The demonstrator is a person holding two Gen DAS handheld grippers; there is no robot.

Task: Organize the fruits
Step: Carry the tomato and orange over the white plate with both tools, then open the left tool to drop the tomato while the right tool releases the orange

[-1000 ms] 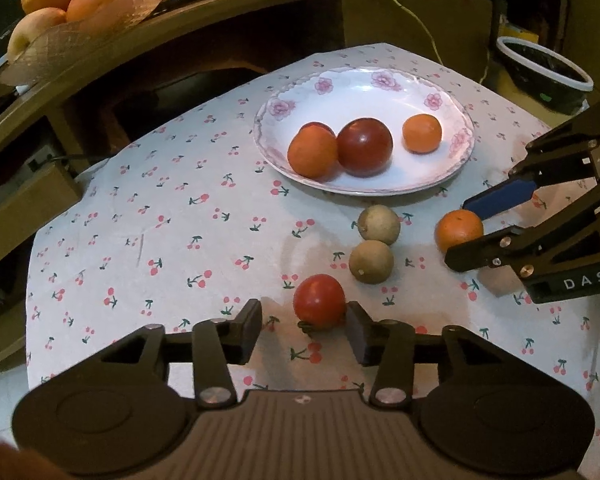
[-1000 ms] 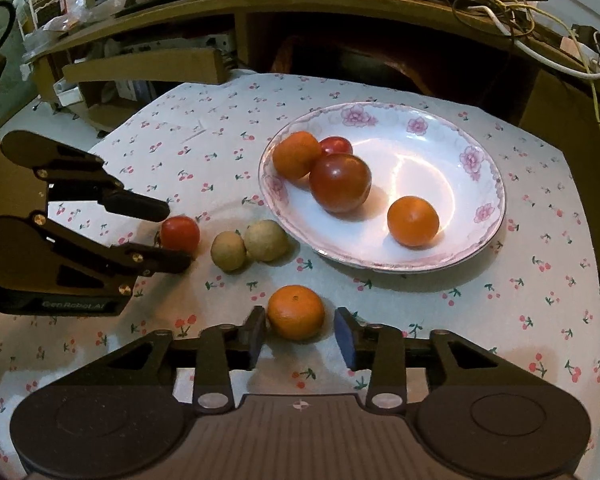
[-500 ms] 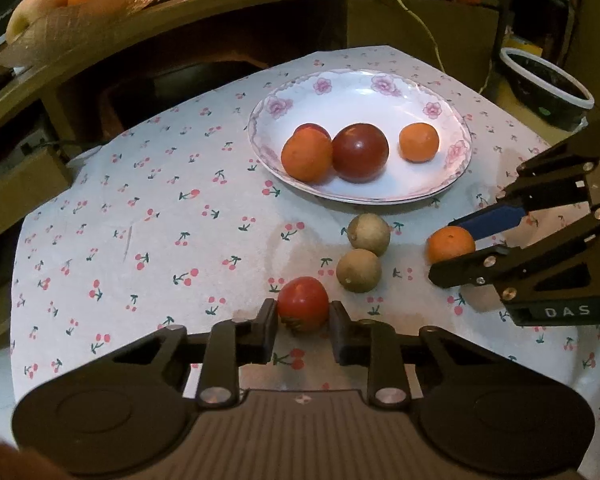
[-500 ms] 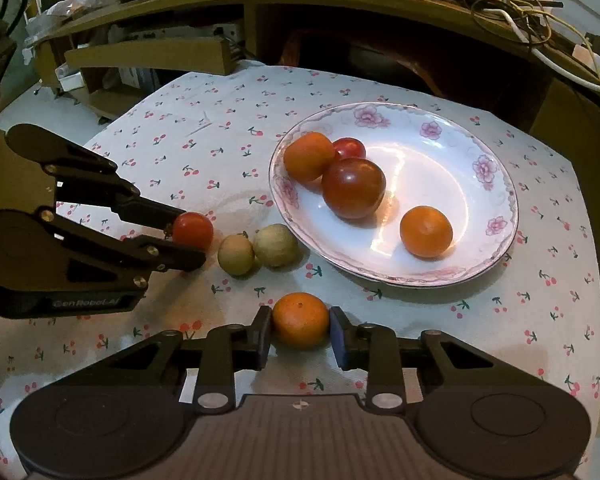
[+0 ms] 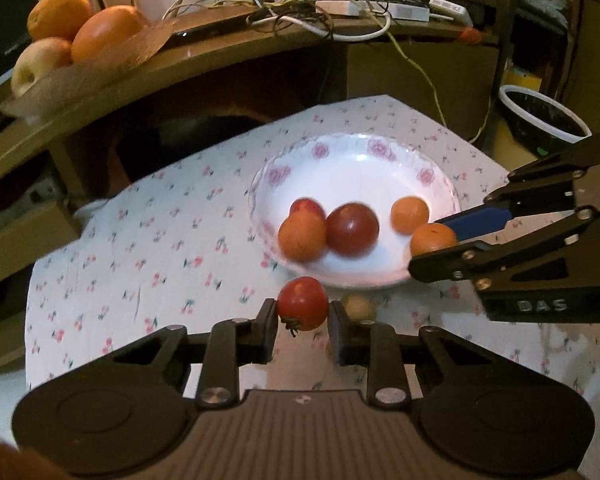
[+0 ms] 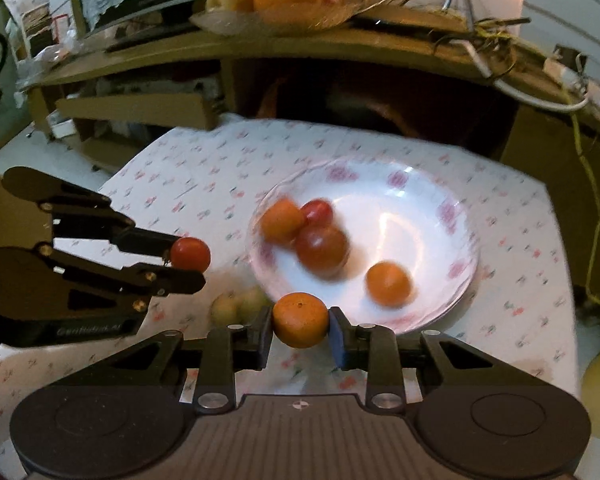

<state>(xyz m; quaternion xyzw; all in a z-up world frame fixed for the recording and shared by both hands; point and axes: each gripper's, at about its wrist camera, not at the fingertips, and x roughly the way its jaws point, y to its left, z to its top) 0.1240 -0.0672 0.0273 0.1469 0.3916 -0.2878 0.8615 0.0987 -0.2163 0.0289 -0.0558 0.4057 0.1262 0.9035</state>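
Left hand-held gripper [image 5: 303, 316] clamps a tomato [image 5: 303, 303]; right hand-held gripper [image 6: 300, 330] clamps an orange [image 6: 300, 319]. Beyond both, blurred plate [image 6: 428, 200] on cherry-print desk [image 5: 160, 248]; brown fruits [image 6: 240, 305] half hidden.

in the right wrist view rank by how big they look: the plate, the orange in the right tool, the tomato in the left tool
1. plate
2. orange, though nearest the camera
3. tomato
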